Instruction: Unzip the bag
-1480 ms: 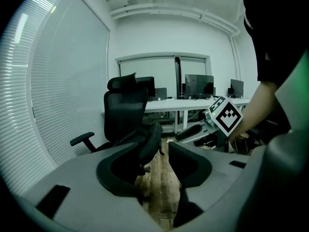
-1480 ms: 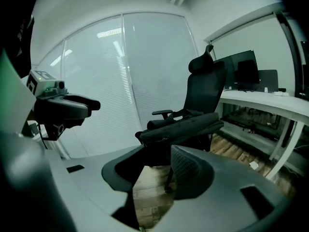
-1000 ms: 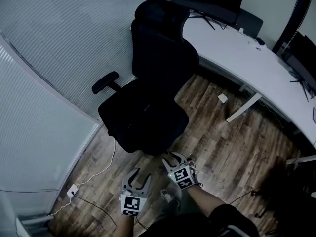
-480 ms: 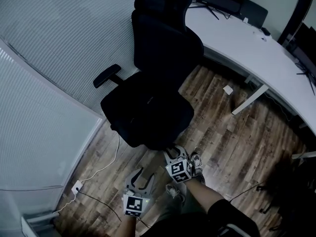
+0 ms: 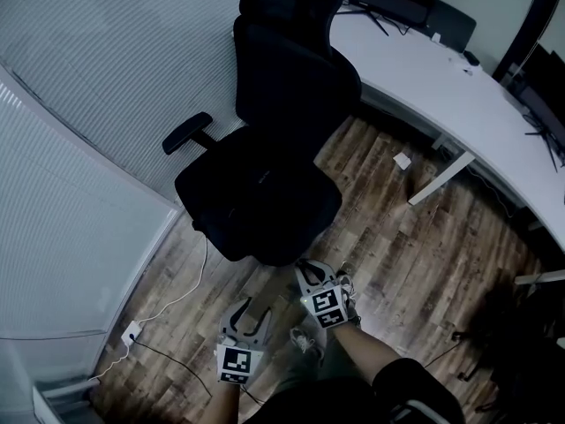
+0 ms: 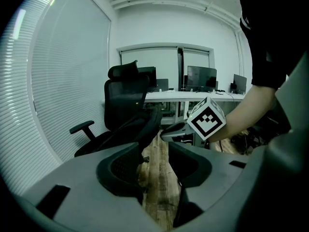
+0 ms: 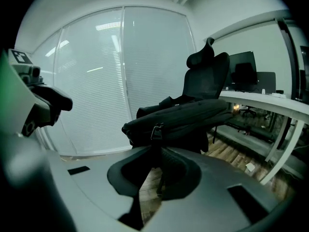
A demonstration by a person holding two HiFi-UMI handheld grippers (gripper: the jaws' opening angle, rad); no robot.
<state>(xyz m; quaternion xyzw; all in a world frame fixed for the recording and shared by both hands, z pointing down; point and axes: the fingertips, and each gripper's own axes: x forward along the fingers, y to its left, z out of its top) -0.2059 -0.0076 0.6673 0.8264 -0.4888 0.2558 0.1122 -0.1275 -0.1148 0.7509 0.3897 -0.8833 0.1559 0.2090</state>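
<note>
A black bag lies flat on the seat of a black office chair; from the head view the bag blends into the seat. A metal clip sits on its near edge, and a thin black strap hangs down from it. My right gripper is at the seat's front edge. Its jaws have just been closing, and in the right gripper view it is shut on that strap. My left gripper hovers lower left over the floor, open and empty, also in its own view.
A white curved desk with monitors runs along the right. A glass wall with blinds stands at left. A white cable and socket lie on the wood floor. The person's shoe is just below the grippers.
The right gripper's jaws, spread wide a second ago, have come together at the chair seat's front edge. The left gripper has stayed open in place.
</note>
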